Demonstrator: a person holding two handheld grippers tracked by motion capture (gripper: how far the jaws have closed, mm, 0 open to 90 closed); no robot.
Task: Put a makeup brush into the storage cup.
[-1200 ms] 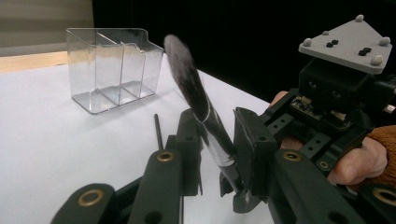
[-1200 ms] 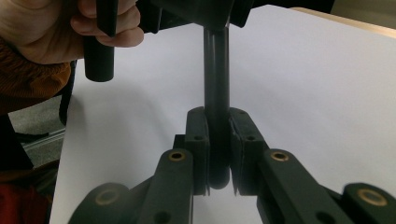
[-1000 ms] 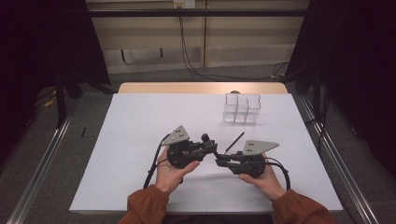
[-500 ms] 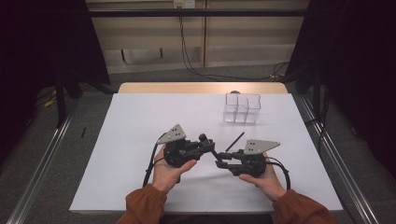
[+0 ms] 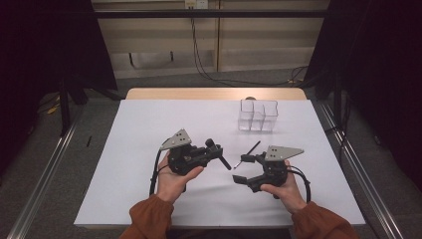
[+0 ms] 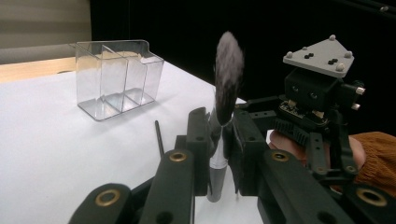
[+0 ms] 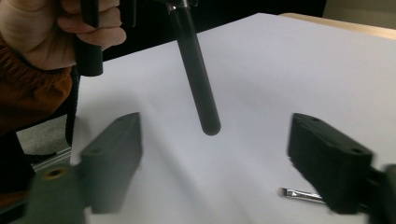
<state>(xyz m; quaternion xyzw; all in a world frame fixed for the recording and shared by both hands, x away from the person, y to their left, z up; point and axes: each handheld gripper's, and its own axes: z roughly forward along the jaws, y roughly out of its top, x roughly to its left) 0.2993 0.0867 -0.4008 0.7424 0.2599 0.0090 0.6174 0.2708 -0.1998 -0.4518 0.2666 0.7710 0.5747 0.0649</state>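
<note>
My left gripper (image 5: 214, 149) (image 6: 220, 126) is shut on a makeup brush (image 6: 228, 70), gripping it near the silver ferrule with the fluffy dark head upward. The brush's black handle (image 5: 225, 163) (image 7: 196, 79) slants toward my right gripper (image 5: 240, 169) (image 7: 219, 154). That gripper's jaws have just been opening and now stand wide, with the handle's end hanging between them and touching neither. A thin small brush (image 5: 249, 151) (image 7: 299, 193) (image 6: 159, 137) lies on the white sheet just beyond the right gripper.
A clear plastic organizer (image 5: 257, 115) (image 6: 116, 77) with several compartments stands at the back right of the white sheet (image 5: 149, 124). Metal rails (image 5: 348, 159) run along both sides of the table. The person's hands hold both grippers near the front edge.
The right gripper's jaws have opened and let go of the brush handle. The left gripper, still holding the brush, has drawn slightly left, away from the right one.
</note>
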